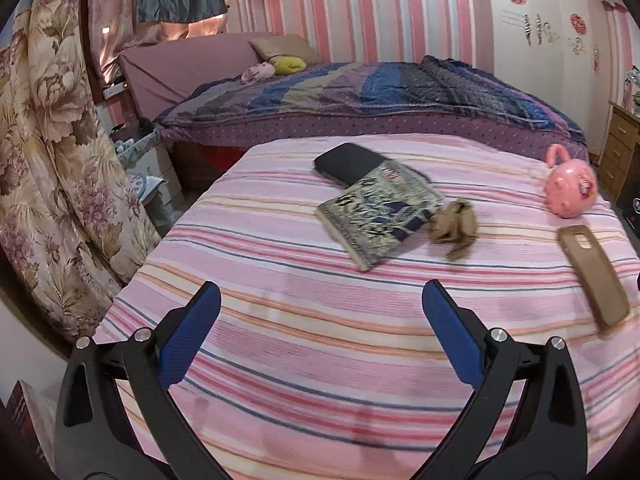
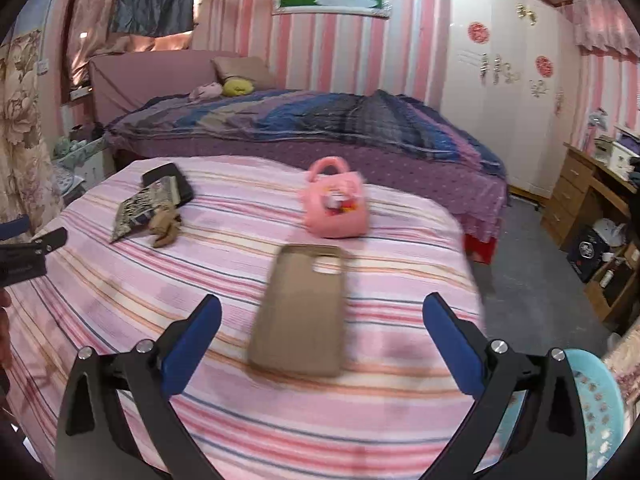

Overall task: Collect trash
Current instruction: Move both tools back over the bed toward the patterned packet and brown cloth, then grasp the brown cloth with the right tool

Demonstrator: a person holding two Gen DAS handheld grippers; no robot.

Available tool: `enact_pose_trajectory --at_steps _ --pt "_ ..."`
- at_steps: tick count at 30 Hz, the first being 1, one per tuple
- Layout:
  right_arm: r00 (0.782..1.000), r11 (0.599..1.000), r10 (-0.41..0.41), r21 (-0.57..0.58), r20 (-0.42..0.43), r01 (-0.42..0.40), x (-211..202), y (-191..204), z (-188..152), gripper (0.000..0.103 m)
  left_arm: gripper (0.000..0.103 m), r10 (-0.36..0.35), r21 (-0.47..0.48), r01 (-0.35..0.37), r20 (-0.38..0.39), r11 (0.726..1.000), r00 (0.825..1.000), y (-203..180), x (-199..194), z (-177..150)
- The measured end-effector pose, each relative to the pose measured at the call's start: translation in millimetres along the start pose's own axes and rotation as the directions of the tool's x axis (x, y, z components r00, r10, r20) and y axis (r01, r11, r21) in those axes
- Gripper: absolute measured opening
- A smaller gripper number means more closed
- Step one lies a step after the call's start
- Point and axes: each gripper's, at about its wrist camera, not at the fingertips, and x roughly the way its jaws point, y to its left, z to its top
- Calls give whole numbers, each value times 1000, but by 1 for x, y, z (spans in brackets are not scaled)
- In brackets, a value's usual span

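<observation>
Both the left gripper point(image 1: 320, 308) and right gripper point(image 2: 322, 310) hang released and empty, so either could mistake the case point(image 2: 300, 312) for the wad point(image 1: 454, 226).

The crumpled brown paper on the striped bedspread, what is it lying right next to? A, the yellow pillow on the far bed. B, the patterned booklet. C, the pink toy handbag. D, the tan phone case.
B: the crumpled brown paper lies against the lower right edge of the patterned booklet, well apart from the pink toy handbag and the tan phone case.
</observation>
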Motion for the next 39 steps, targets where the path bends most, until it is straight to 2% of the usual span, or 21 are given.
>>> enact_pose_trajectory --at_steps 6,8,12,20,22,24,25,27,28,31,33,34,39 --pt "995 994 98 -47 0 -98 40 45 30 98 97 27 -31 -28 -36 999 999 18 30 10" --pt "990 989 143 -46 -14 -143 60 61 39 98 97 47 -28 -48 -46 998 998 23 39 13" --pt "982 981 178 -63 -60 -182 97 89 50 98 97 78 -32 -79 -49 996 996 36 55 21" --pt "964 963 227 -117 -136 -244 134 128 59 97 97 33 -171 -47 -85 984 996 68 79 33" --pt "956 954 247 -131 -160 -268 142 134 60 89 97 28 -188 -45 -90 981 996 71 85 34" --pt "940 942 283 -130 -190 -310 153 138 63 70 97 27 -190 -45 -95 981 995 71 90 35" --pt "919 925 334 -114 -209 -362 157 139 64 65 97 29 -187 -46 -96 981 995 69 91 35" --pt "910 916 360 -107 -207 -387 159 138 64 46 97 23 -179 -41 -99 983 995 64 95 38" --pt "905 909 379 -106 -193 -403 156 135 65 41 97 18 -174 -35 -99 984 995 61 96 38" --pt "919 920 357 -110 -165 -377 152 127 64 38 97 -6 -143 -8 -99 990 995 48 99 42" --pt "937 938 318 -96 -145 -333 149 115 63 38 97 -28 -117 16 -103 993 994 39 100 44" --pt "957 957 263 -91 -122 -274 145 101 62 38 97 -48 -111 36 -106 993 993 34 100 45" --pt "974 976 214 -20 -79 -216 134 66 61 38 97 -171 -72 162 -141 984 975 1 102 44"
